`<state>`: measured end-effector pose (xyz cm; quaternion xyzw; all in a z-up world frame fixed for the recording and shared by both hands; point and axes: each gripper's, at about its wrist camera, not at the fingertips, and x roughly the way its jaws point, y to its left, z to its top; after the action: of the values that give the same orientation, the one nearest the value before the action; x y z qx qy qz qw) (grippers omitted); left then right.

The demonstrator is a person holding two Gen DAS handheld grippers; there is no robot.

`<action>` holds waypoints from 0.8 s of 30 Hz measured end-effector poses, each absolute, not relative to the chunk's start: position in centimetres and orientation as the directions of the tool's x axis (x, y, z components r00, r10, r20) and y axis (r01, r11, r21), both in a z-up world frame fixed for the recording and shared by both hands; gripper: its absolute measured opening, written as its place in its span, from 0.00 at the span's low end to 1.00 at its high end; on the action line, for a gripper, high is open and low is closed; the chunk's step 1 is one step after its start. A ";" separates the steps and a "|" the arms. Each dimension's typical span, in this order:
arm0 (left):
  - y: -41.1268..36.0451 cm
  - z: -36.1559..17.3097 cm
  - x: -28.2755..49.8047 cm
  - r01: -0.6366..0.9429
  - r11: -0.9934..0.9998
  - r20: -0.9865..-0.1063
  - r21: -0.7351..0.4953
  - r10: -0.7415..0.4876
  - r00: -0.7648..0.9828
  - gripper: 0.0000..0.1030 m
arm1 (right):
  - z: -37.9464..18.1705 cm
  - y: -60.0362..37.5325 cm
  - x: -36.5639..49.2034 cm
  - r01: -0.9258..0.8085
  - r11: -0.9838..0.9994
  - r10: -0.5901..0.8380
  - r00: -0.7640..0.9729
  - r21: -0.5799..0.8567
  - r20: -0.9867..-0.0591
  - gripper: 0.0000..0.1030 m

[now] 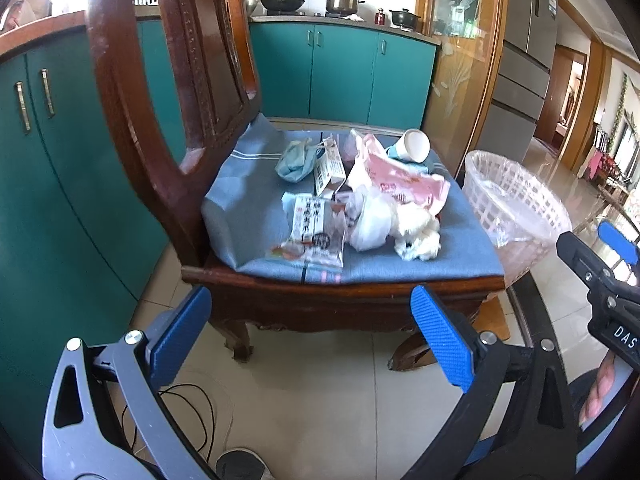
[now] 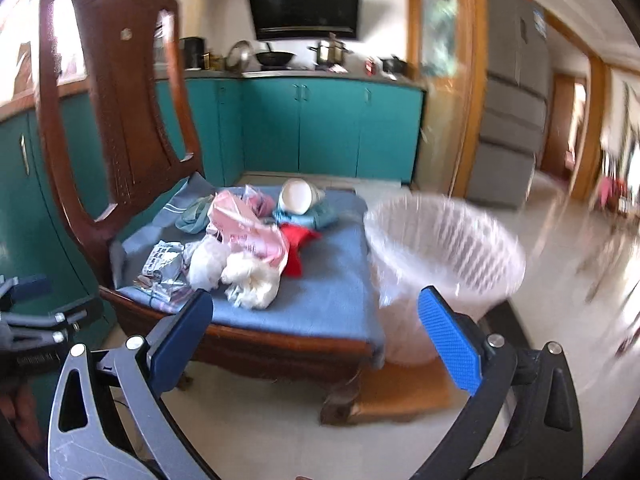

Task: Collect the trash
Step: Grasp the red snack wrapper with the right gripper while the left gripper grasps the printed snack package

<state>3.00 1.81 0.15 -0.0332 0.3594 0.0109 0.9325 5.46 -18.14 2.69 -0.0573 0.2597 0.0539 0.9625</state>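
Observation:
Trash lies in a heap on the blue cushion (image 1: pixel 248 216) of a wooden chair: a printed snack wrapper (image 1: pixel 312 232), a small carton (image 1: pixel 330 168), a pink plastic bag (image 1: pixel 396 180), crumpled white tissue (image 1: pixel 416 228), a blue mask (image 1: pixel 294 160) and a tipped white paper cup (image 1: pixel 416 145). A white lattice waste basket (image 1: pixel 516 200) with a clear liner stands right of the chair. My left gripper (image 1: pixel 312 336) is open and empty, short of the chair's front edge. My right gripper (image 2: pixel 316 332) is open and empty, in front of the cushion (image 2: pixel 320 280) and basket (image 2: pixel 444 248); the cup (image 2: pixel 298 197) and the pink bag (image 2: pixel 248 228) show there too.
The chair's tall carved back (image 1: pixel 172 80) rises at the left. Teal cabinets (image 1: pixel 340 72) line the left and far walls, with pots on the counter. A grey fridge (image 1: pixel 520 80) stands at the right. A black cable (image 1: pixel 192 408) lies on the tiled floor by my left gripper.

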 end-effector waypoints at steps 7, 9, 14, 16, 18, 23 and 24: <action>1.0 -1.3 9.2 0.011 1.000 -0.733 0.022 0.009 0.680 0.97 | 3.4 -17.3 11.4 -0.252 0.967 0.189 0.805 -0.036 -0.563 0.97; 0.9 -2.5 10.7 0.014 0.998 -0.753 0.055 0.033 0.657 0.97 | 2.1 -17.5 12.8 -0.277 0.961 0.229 0.778 0.009 -0.585 0.97; 1.7 -5.1 14.2 -0.001 0.998 -0.776 0.061 0.048 0.629 0.96 | -3.1 -17.1 14.5 -0.326 0.942 0.298 0.695 0.083 -0.654 0.95; 2.1 -5.9 15.3 -0.002 0.998 -0.779 0.055 0.044 0.625 0.93 | -4.1 -16.8 15.1 -0.334 0.934 0.328 0.656 0.128 -0.680 0.93; 2.4 -6.7 16.3 -0.008 0.999 -0.789 0.047 0.042 0.613 0.85 | -4.3 -16.4 15.3 -0.334 0.934 0.325 0.655 0.125 -0.682 0.93; 3.2 -8.1 17.2 -0.016 1.000 -0.806 0.002 0.011 0.592 0.64 | -3.7 -17.0 15.9 -0.321 0.935 0.335 0.654 0.153 -0.678 0.93; 3.2 -7.8 17.1 -0.011 1.000 -0.803 -0.005 0.002 0.595 0.57 | -3.6 -17.3 16.0 -0.314 0.937 0.330 0.660 0.152 -0.674 0.93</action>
<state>17.14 3.24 -7.79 -0.0046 0.4497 0.0037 0.8931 15.95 -17.30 -3.58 0.0112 0.3723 0.1768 0.9110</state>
